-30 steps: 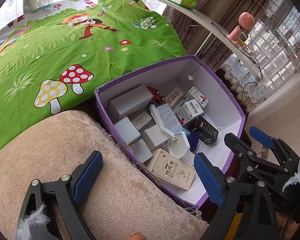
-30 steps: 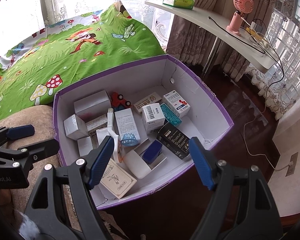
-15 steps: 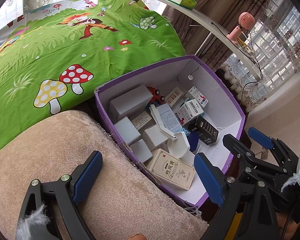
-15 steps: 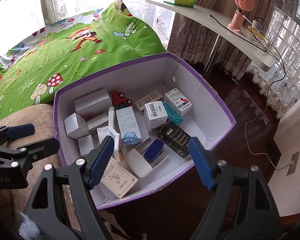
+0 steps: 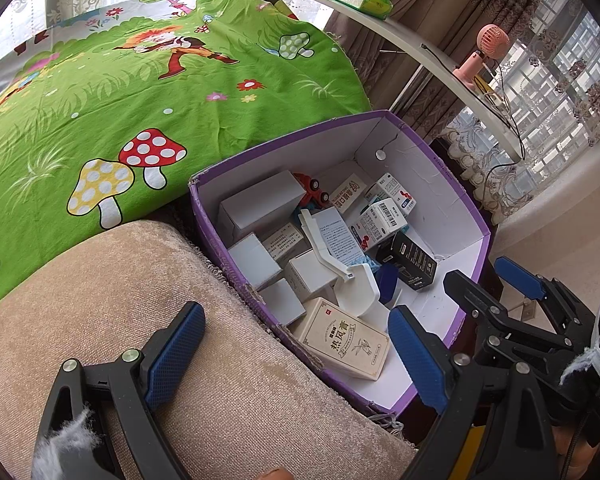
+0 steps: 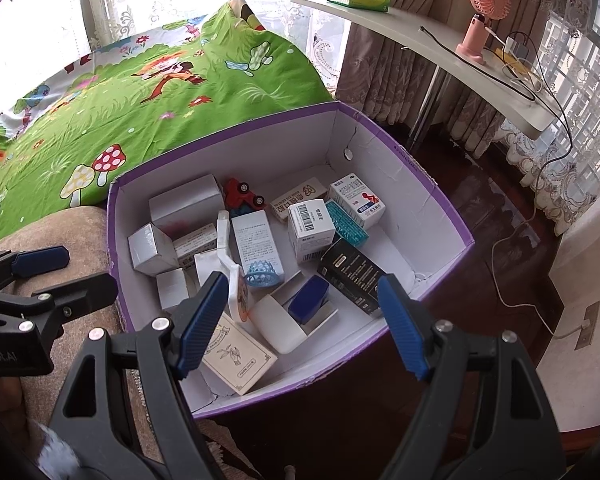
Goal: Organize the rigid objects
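A purple cardboard box [image 5: 456,192] [image 6: 432,188] with white inner walls holds several small cartons, a red toy car [image 6: 242,194], a black box [image 6: 352,272], a cream box with Chinese print [image 5: 346,340] and a white holder with a blue block [image 6: 308,300]. My left gripper [image 5: 292,352] is open and empty, over the beige cushion edge and the box's near corner. My right gripper [image 6: 300,316] is open and empty, above the box's near side; it also shows in the left wrist view [image 5: 496,280].
A beige cushion [image 5: 140,300] lies left of the box. A green cartoon bedspread [image 5: 120,100] covers the bed behind. A white shelf [image 6: 440,44] carries a pink fan [image 6: 484,12], cables and a green packet. Dark wood floor [image 6: 480,208] lies to the right.
Both grippers stay open and nearly still. The right wrist view has crept slightly closer to the box.
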The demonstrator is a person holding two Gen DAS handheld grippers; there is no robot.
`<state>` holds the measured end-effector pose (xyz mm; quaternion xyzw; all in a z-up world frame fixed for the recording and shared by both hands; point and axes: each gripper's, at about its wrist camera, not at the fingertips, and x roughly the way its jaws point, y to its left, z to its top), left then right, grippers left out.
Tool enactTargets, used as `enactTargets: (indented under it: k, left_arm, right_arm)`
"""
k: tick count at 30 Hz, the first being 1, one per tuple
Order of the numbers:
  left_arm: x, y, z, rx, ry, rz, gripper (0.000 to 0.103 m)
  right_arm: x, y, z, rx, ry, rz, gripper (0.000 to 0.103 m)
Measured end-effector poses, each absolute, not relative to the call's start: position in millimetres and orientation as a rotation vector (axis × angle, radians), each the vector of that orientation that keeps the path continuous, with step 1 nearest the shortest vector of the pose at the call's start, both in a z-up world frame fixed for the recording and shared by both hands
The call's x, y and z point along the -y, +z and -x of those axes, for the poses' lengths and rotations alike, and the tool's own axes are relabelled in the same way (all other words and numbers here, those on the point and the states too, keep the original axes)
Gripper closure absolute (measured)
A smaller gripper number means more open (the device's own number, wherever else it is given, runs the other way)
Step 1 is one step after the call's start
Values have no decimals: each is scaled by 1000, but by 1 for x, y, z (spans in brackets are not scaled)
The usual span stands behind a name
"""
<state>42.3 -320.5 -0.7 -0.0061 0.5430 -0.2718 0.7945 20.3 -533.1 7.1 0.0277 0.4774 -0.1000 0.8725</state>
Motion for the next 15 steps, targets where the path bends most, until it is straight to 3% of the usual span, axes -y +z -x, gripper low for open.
enactTargets:
  k: [15]
  left_arm:
    - [320,-1,-42,-1167,-584,13,9]
  right_arm:
    - [533,7,-20,-999,-208,-58,23]
